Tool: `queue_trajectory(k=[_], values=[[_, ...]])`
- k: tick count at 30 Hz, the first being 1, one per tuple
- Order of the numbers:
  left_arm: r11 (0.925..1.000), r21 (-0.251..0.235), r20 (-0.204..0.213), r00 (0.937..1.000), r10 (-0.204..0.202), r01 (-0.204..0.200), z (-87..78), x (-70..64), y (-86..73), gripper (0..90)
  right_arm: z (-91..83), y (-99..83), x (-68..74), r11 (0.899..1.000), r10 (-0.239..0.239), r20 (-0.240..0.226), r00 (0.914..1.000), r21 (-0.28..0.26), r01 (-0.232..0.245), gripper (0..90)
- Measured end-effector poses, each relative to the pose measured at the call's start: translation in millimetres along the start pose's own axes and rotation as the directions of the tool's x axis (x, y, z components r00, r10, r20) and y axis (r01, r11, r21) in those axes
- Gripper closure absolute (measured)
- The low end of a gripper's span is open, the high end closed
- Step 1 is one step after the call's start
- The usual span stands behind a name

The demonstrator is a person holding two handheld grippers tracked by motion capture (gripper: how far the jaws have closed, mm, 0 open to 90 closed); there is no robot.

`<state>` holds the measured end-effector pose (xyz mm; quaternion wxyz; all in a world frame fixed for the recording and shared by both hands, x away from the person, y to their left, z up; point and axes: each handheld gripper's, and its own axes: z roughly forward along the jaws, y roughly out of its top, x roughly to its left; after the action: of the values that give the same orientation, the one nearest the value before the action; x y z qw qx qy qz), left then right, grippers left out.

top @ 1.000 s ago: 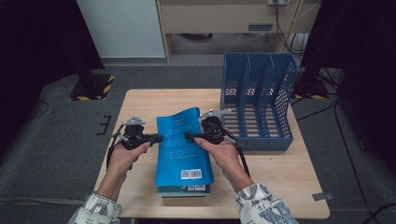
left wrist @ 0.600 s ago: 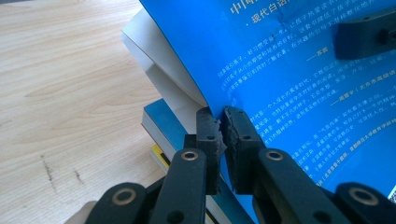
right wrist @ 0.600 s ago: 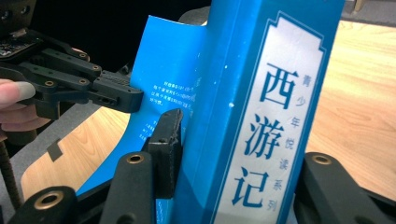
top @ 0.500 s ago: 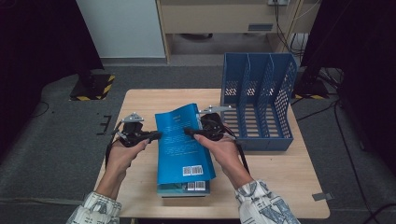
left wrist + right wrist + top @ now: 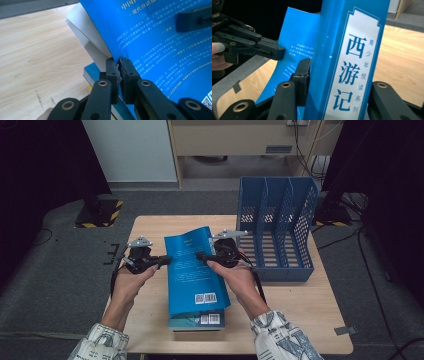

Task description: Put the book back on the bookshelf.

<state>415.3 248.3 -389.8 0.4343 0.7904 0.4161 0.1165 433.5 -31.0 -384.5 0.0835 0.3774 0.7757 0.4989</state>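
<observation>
A blue paperback [image 5: 192,270] is tilted up off a second, teal book [image 5: 197,319] that lies flat on the table. My left gripper [image 5: 162,260] is shut on the left edge of the blue back cover [image 5: 155,50], and the pages [image 5: 87,37] hang apart below it. From the right, my right gripper [image 5: 202,256] is shut across the book's thickness. In the right gripper view its jaws [image 5: 339,82] straddle the spine [image 5: 352,65], printed with large Chinese characters. The left gripper [image 5: 262,50] shows beyond, on the cover.
A blue slotted file rack [image 5: 277,230] stands at the table's back right, close to my right hand. Bare wooden tabletop [image 5: 295,315] lies in front of the rack and to the left of the books. Grey floor surrounds the table.
The blue book's far end has risen off the lower book and tilted more steeply. Both grippers moved up and slightly away from me while holding it.
</observation>
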Motion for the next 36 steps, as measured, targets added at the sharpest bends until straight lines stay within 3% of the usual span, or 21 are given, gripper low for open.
queue_trajectory(k=[19,25,36], values=[[0.9982,-0.040,-0.067,0.9969,0.041,-0.044,-8.3,10.2,36.1,87.2,8.0,27.5,0.5,0.994,-0.063,0.067,0.9958,-0.090,0.069,58.3],[0.9969,-0.053,-0.068,0.9962,0.054,-0.058,-9.4,7.3,34.1,87.4,10.6,25.6,-2.2,0.992,-0.071,0.073,0.9948,-0.096,0.078,57.9],[0.9936,-0.048,-0.075,0.9923,0.098,-0.102,-15.2,-7.7,29.9,87.9,-2.9,16.5,4.0,0.991,-0.106,0.067,0.9921,-0.074,0.111,56.3]])
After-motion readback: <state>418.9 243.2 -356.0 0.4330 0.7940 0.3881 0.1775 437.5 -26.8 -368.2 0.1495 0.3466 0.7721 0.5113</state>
